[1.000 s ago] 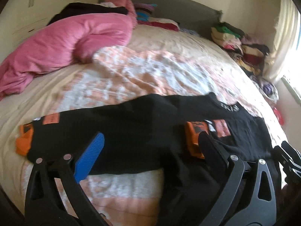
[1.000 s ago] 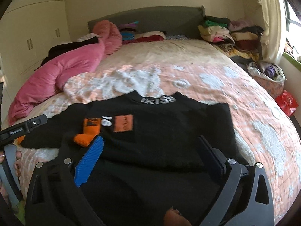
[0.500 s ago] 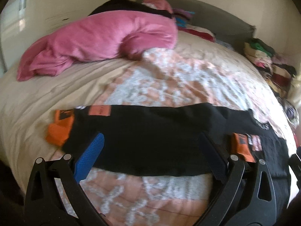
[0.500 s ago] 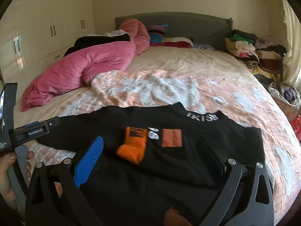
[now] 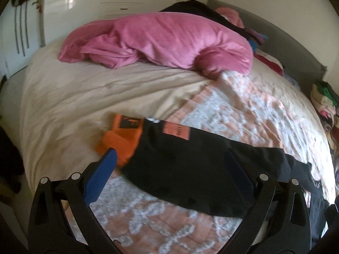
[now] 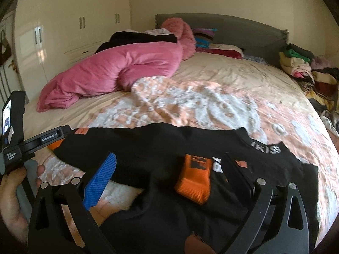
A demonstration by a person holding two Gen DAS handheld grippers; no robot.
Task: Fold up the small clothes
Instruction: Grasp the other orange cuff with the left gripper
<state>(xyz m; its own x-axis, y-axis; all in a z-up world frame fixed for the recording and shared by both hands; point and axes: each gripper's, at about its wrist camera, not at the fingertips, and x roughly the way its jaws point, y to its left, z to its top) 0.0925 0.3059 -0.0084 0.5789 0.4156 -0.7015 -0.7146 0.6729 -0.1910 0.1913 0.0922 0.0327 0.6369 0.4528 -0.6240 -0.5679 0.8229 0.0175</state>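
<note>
On the quilted bed [image 6: 211, 105] (pink duvet [image 6: 118, 72] behind), both hand-held grippers gape empty over a black sweater [image 6: 161, 148].

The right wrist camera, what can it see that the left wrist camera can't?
Only the right wrist view shows the white letters on the collar, the sleeve folded across the chest with its orange cuff, and the hand holding the left claw.

Only the left wrist view shows the other orange cuff clearly, lying out on the bed.

Both show the black sweater, the pink blanket and open claws.
</note>
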